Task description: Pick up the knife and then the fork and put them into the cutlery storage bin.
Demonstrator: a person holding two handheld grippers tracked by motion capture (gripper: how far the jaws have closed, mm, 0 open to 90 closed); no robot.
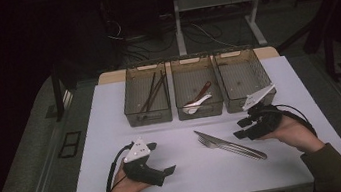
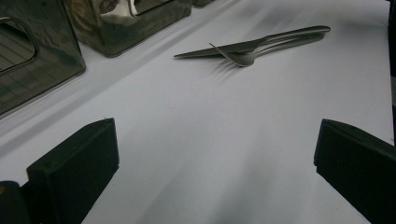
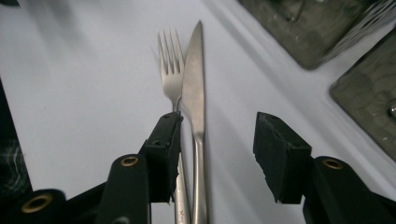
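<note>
Knife (image 1: pixel 225 143) and fork (image 1: pixel 209 142) lie touching side by side on the white table (image 1: pixel 113 134), near three bins (image 1: pixel 198 93) holding chopsticks (image 1: pixel 152 92) and a spoon (image 1: pixel 198 102), while the right gripper (image 3: pixel 215 149) gapes over their handles and the left gripper (image 2: pixel 210 158) rests released, holding nothing.

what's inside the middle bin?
The middle bin holds a white spoon and a dark red spoon crossing it. The dim mesh walls and near rim hide part of the floor, so smaller items there can't be excluded.

Silver fork (image 3: pixel 170 65), white table (image 1: pixel 115 149); black tongs (image 3: pixel 217 149)
</note>
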